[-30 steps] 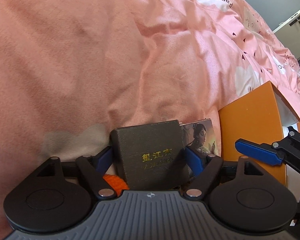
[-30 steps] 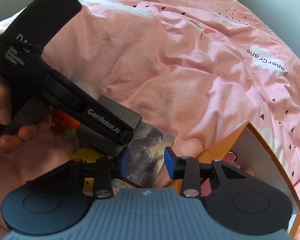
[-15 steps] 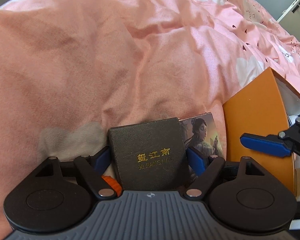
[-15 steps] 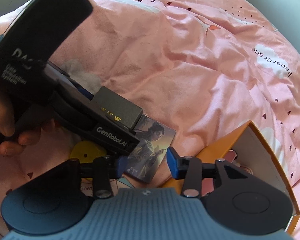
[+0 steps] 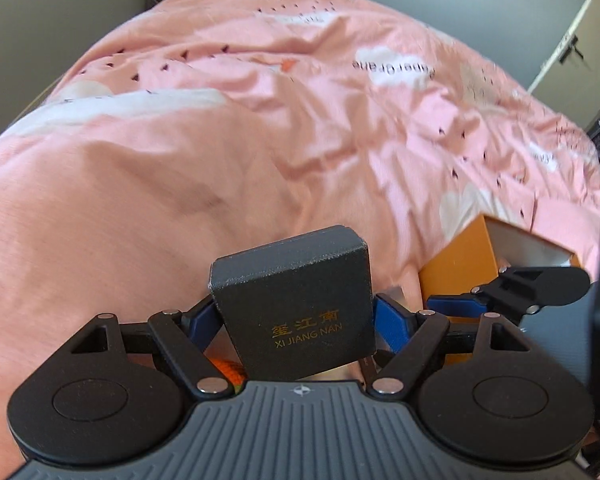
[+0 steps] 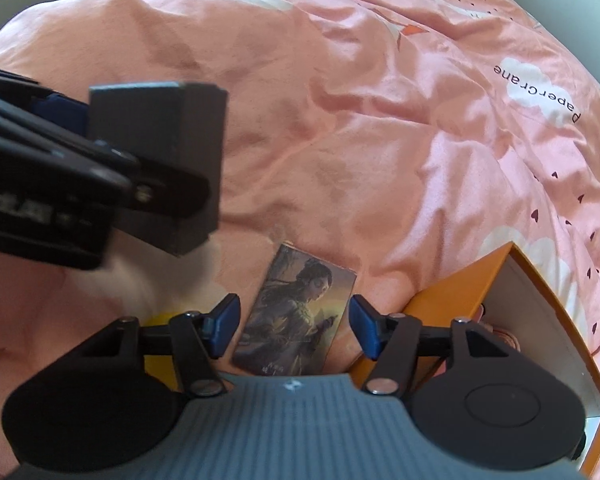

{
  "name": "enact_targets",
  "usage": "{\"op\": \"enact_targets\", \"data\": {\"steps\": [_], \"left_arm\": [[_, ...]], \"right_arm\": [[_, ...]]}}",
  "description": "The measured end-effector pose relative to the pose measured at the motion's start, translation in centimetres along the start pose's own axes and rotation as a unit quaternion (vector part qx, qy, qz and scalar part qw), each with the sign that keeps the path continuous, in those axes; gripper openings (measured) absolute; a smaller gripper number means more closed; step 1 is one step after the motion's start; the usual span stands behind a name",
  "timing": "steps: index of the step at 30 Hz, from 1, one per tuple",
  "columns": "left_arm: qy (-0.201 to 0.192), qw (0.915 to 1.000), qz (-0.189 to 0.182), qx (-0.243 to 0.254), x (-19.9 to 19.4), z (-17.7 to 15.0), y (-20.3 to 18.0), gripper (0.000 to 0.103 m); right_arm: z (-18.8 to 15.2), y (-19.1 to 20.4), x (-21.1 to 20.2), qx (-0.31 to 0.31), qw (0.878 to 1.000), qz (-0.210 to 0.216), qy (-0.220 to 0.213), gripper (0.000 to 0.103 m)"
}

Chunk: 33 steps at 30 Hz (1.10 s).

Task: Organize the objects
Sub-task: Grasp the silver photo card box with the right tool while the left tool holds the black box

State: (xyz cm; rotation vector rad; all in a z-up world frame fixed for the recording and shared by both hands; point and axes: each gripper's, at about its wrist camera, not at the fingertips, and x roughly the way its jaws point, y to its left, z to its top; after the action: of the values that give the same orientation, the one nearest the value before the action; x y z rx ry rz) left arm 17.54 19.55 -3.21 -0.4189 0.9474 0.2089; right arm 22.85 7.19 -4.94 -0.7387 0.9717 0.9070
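My left gripper is shut on a dark grey box with gold "XI JIANG NAN" lettering and holds it lifted above the pink bed cover. The same box shows at upper left in the right wrist view, clamped in the left gripper. My right gripper is open and empty, its blue fingers either side of a picture card lying flat on the bed. An open orange box stands just right of the card; it also shows in the left wrist view.
A pink bed cover with white clouds fills both views, rumpled and raised at left. A yellow object lies behind the right gripper's left finger. An orange knitted thing lies under the left gripper. A wardrobe stands far right.
My left gripper has lifted the grey box up off the bed and tilted up. The right gripper has opened wider and now straddles the uncovered picture card.
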Motion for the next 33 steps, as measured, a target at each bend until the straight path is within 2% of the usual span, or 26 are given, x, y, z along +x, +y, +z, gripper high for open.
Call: {"op": "enact_targets", "data": {"steps": [4,7,11,14,22,25,30,33], "left_arm": [[-0.015,0.9991,-0.019,-0.035,-0.6,0.2,1.5,0.093],[-0.023,0.9979,-0.033,-0.051,-1.4,0.4,2.3,0.093],[-0.023,0.9978,-0.039,-0.049,-1.6,0.5,2.4,0.093],[-0.020,0.9974,-0.045,-0.052,-1.2,0.4,2.6,0.093],[-0.013,0.9964,-0.058,-0.060,-0.6,0.2,2.8,0.093],[-0.012,0.9960,-0.061,-0.063,-0.7,0.1,2.9,0.093],[-0.008,0.9961,-0.063,-0.062,-0.8,-0.2,2.6,0.093],[-0.007,0.9962,-0.064,-0.059,-1.0,-0.3,2.2,0.093]], "right_arm": [[1.1,-0.2,0.8,0.022,1.000,-0.014,0.010,0.069],[1.7,0.1,0.8,0.024,1.000,0.004,0.007,0.063],[2.3,0.1,2.5,0.043,0.998,-0.018,0.040,0.063],[2.5,-0.6,4.0,0.060,0.995,-0.009,0.077,0.065],[2.9,-1.4,5.6,0.081,0.992,0.002,0.100,0.068],[2.8,-1.6,5.5,0.089,0.991,-0.009,0.097,0.058],[2.1,-1.7,3.3,0.090,0.994,-0.007,0.063,0.034],[1.4,-1.5,1.9,0.084,0.995,-0.016,0.043,0.030]]}}
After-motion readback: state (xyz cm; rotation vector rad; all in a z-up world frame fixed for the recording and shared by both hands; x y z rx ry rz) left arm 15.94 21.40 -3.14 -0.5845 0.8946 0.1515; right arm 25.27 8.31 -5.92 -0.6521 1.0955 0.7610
